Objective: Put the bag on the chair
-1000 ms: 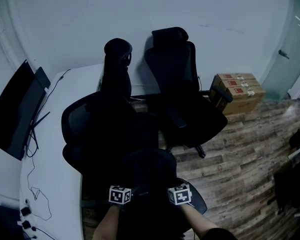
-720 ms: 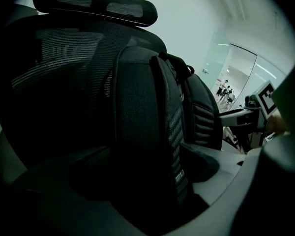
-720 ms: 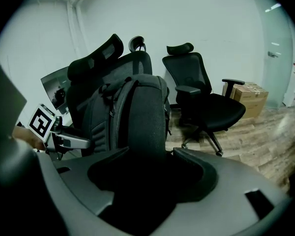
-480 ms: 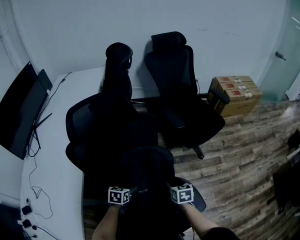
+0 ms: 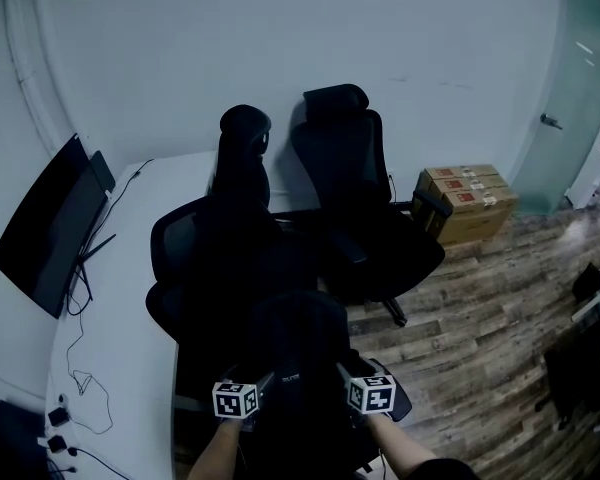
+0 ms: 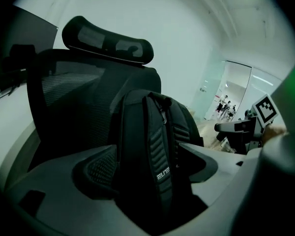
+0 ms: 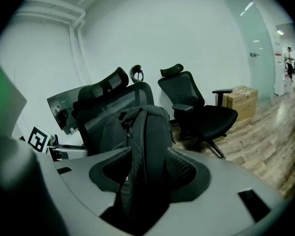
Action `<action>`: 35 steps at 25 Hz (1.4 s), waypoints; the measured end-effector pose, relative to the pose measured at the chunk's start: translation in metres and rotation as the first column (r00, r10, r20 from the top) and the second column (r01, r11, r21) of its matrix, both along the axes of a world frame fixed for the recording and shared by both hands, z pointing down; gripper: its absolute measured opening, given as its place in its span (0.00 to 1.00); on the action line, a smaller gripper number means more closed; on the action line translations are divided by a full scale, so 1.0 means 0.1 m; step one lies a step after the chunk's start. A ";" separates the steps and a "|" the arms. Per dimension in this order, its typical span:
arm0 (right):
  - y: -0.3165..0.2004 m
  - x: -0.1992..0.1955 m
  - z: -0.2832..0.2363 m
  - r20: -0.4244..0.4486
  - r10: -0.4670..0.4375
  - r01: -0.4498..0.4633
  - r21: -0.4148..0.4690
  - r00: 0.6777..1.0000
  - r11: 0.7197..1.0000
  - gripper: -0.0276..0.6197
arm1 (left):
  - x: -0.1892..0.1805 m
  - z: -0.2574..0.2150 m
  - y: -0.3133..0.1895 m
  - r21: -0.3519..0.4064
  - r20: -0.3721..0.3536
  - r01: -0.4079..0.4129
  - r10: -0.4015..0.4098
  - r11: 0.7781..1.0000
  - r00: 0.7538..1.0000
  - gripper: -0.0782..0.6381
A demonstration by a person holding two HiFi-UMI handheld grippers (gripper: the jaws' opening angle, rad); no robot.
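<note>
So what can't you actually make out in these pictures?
- Head view: the black backpack merges with the dark chair; whether it touches the seat is unclear.
- Head view: the labels on the cardboard boxes are too small to read.
- Both gripper views: the backpack's bottom is hidden behind the left gripper and right gripper, whose jaws are shut on it.

Place: you are standing in an office.
Seating: black swivel chairs (image 5: 365,218) ahead of you.
Desk: white desk (image 5: 120,298) on your left, carrying a monitor (image 5: 50,223) and cables (image 5: 80,363).
Edges: cardboard boxes (image 5: 467,200), glass door (image 5: 570,98), wood-look floor (image 5: 480,308).
</note>
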State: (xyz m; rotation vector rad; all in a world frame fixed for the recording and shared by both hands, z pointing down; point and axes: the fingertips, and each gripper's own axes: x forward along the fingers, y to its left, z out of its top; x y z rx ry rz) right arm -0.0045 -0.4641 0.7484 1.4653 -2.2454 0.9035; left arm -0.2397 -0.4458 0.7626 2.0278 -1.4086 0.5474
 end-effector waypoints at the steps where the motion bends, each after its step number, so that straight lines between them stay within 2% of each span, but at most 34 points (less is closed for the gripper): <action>1: 0.06 -0.01 -0.06 -0.005 -0.007 0.007 0.013 1.000 1.000 0.42 | 0.00 -0.08 0.05 0.019 -0.002 0.002 -0.002 1.000 1.000 0.69; 8: 0.55 -0.08 -0.38 -0.023 0.001 0.001 0.068 1.000 0.998 0.39 | 0.03 -0.52 0.46 0.119 -0.044 -0.020 0.026 0.993 0.999 0.67; 10: 0.70 -0.07 -0.48 -0.033 0.014 -0.011 0.093 0.999 0.996 0.29 | 0.04 -0.62 0.61 0.143 -0.043 -0.025 0.032 0.989 0.999 0.61; 12: 0.86 -0.07 -0.57 -0.035 0.027 -0.023 0.114 0.999 0.993 0.26 | 0.03 -0.71 0.76 0.163 -0.035 -0.029 0.035 0.986 0.999 0.48; 18: 1.35 -0.10 -0.78 -0.025 0.059 -0.054 0.154 0.998 0.987 0.17 | -0.03 -0.91 1.22 0.212 -0.030 -0.042 0.050 0.976 0.998 0.41; 21: 1.58 -0.10 -0.84 -0.018 0.073 -0.069 0.163 0.997 0.984 0.16 | -0.04 -0.99 1.42 0.233 -0.039 -0.038 0.048 0.972 0.998 0.39; 28: 2.03 -0.15 -0.93 -0.009 0.089 -0.086 0.178 0.996 0.980 0.14 | -0.14 -1.20 1.83 0.298 -0.008 -0.039 0.043 0.954 0.999 0.23; 35: 2.42 -0.19 -1.07 -0.009 0.092 -0.088 0.206 0.996 0.975 0.14 | -0.08 -1.44 2.28 0.342 0.001 -0.082 0.087 0.936 0.996 0.17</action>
